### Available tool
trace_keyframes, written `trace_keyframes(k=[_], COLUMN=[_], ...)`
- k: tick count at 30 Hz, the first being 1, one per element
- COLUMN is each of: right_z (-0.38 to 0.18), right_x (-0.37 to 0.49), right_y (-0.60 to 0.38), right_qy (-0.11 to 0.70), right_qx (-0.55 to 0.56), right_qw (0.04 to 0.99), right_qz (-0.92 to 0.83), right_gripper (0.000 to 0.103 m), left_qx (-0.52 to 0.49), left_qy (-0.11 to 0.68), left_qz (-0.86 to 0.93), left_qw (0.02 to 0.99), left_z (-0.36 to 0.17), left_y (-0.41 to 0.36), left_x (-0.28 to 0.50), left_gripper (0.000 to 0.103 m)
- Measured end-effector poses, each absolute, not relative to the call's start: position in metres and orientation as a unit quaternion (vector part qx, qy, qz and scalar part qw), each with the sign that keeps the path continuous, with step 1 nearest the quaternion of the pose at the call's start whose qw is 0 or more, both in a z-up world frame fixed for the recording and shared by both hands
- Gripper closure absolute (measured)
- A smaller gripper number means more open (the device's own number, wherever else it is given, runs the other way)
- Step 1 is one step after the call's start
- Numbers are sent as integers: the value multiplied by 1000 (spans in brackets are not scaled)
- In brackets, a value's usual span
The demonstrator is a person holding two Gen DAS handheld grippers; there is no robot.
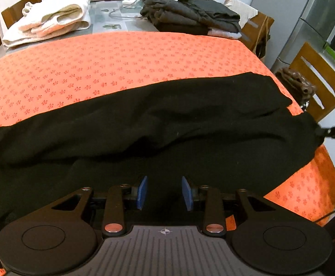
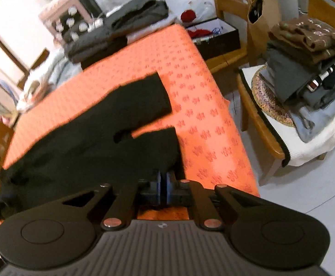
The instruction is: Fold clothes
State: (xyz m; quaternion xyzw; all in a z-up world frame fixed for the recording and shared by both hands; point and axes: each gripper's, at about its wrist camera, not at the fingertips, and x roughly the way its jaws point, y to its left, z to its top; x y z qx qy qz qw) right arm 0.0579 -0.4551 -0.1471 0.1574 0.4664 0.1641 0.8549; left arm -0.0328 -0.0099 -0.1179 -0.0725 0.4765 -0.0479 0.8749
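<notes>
Left tongs (image 1: 164,192) parted wide, holding nothing — right tongs (image 2: 163,191) pinched together on the black garment's (image 1: 144,124) edge.

Garment lies spread across the orange cloth (image 1: 121,59) on the desk, the left tongs hovering just above its near part. Open dark box (image 2: 215,39) beyond the desk's far corner — red items inside, otherwise too blurred to tell. Folded dark clothes (image 1: 190,13) stacked at the desk's far side.
</notes>
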Motion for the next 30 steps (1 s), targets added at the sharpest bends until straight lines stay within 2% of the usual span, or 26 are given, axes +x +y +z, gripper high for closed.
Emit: trace_keyframes(k=[11, 18, 21, 26, 30], right_z=[-70, -61, -71, -66, -57], right_x=[39, 24, 16, 1, -6], right_y=[-366, -261, -220, -195, -207], right_qy=[412, 415, 425, 412, 407], right_qx=[48, -31, -58, -62, -40], right_qw=[885, 850, 827, 816, 819], right_qz=[214, 324, 363, 401, 403], right_gripper=[97, 96, 92, 70, 67], left_qx=[-62, -60, -58, -57, -62], left_qy=[452, 433, 432, 436, 432], left_qz=[-76, -91, -93, -93, -120], left_qw=[887, 895, 895, 893, 892], left_z=[-91, -71, -69, -71, -69], left_y=[4, 27, 39, 52, 47], left_x=[-33, -35, -37, -41, -43], left_gripper=[66, 64, 62, 61, 61])
